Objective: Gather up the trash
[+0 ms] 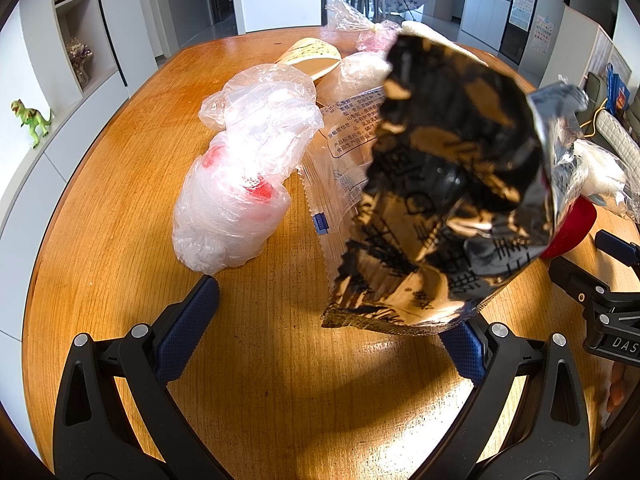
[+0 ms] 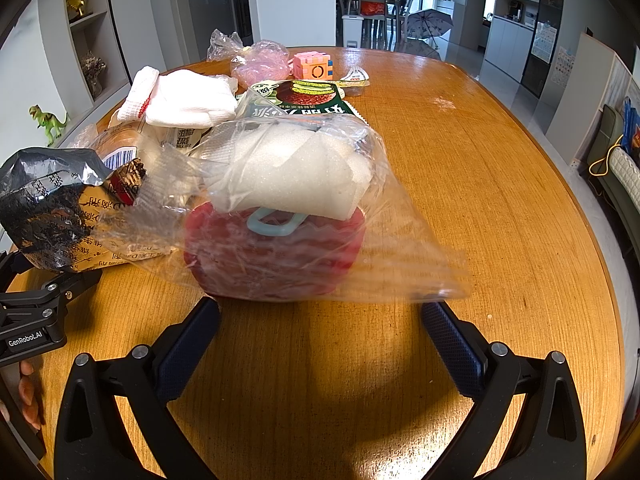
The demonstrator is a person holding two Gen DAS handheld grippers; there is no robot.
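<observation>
Two tongs: both spread, pinching nothing.
Foil wrapper (image 1: pixel 444 200): stands upright, touching left gripper (image 1: pixel 336 312) right finger.
Clear bag (image 2: pixel 280 216): just ahead of right gripper (image 2: pixel 320 316), between tips.
Nearer: each its own.

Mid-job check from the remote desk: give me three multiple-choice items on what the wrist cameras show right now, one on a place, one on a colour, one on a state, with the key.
1. Where is the toy dinosaur?
A. On the wooden table
B. On the white ledge left of the table
C. Inside a plastic bag

2. What colour is the round container inside the clear plastic bag in front of the right gripper?
A. Red
B. Green
C. Yellow

3. How do the left gripper jaws stand?
A. Shut on a paper cup
B. Shut on the table edge
C. Wide apart

Key: 1 B, it stands on the ledge beside the wooden table, off its top. 2 A, red shows through the film. 3 C, the blue pads sit far apart, though the foil snack bag hides one tip.
</observation>
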